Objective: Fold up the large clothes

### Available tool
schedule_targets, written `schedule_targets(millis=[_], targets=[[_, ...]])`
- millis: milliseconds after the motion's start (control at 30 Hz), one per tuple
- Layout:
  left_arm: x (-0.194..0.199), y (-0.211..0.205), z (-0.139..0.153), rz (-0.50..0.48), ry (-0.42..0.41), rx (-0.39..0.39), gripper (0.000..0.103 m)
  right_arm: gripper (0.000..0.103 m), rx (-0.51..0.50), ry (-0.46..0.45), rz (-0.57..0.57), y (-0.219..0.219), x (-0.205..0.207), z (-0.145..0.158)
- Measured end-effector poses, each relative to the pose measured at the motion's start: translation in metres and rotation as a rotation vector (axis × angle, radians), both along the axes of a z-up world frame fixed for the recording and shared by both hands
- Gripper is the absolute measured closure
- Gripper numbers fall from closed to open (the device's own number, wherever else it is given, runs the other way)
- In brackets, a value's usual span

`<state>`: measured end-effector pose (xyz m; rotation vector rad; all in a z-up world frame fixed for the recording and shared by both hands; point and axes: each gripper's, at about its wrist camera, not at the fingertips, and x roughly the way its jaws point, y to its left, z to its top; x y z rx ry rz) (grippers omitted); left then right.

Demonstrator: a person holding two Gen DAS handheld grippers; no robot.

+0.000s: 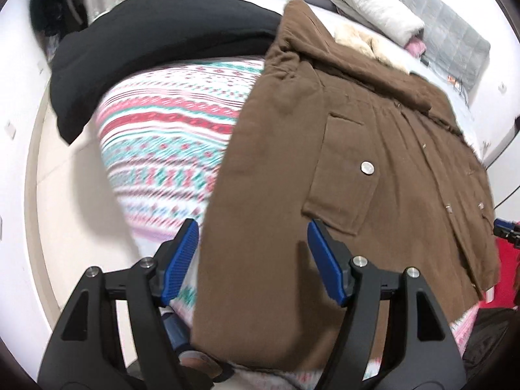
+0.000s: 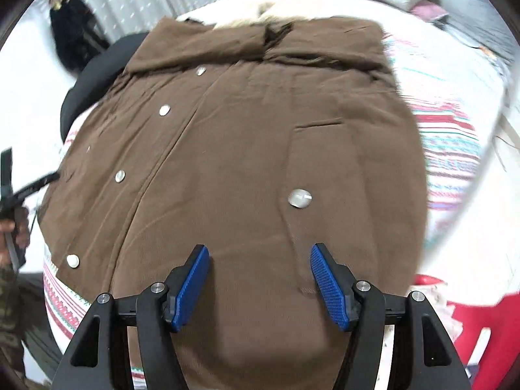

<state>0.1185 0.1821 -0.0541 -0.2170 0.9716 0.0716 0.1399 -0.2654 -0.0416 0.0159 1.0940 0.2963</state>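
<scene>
A large brown coat (image 1: 292, 169) with silver snap buttons, patch pockets and a pale fur-lined hood lies spread on a bed with a striped patterned cover (image 1: 169, 149). It fills the right wrist view (image 2: 234, 162), sleeves folded in. My left gripper (image 1: 252, 227) is open and empty, above the coat's left edge near the hem. My right gripper (image 2: 258, 252) is open and empty, above the hem near a pocket with a snap button (image 2: 299, 198).
A black garment (image 1: 156, 32) lies at the far left of the bed. Folded pale clothes (image 1: 367, 6) and a grey quilt (image 1: 455, 35) lie at the head. A red item (image 2: 481, 321) sits at the right. White floor (image 1: 65, 195) lies left of the bed.
</scene>
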Motion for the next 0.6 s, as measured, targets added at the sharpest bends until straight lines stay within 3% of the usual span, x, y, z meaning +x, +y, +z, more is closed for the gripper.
schedule_targets(millis=[167, 267, 333, 367, 500, 600], targets=[[-0.037, 0.04, 0.018, 0.124, -0.062, -0.214, 0.032, 0.033, 0.084, -0.094, -0.134, -0.031, -0.03, 0.028], [-0.046, 0.05, 0.016, 0.167, -0.074, -0.249, 0.029, 0.023, 0.182, -0.145, -0.213, -0.058, -0.045, 0.035], [-0.045, 0.048, 0.007, 0.17, -0.046, -0.271, 0.029, 0.023, 0.309, -0.118, -0.275, -0.073, -0.049, 0.017], [-0.045, 0.047, 0.003, 0.17, -0.036, -0.286, 0.029, 0.023, 0.359, -0.063, -0.313, -0.08, -0.05, 0.006], [-0.044, 0.047, -0.015, 0.148, -0.067, -0.322, 0.029, 0.023, 0.391, -0.065, -0.349, -0.098, -0.061, 0.001], [-0.044, 0.052, -0.031, 0.196, -0.026, -0.339, 0.029, 0.023, 0.446, -0.068, -0.355, -0.107, -0.073, -0.009]])
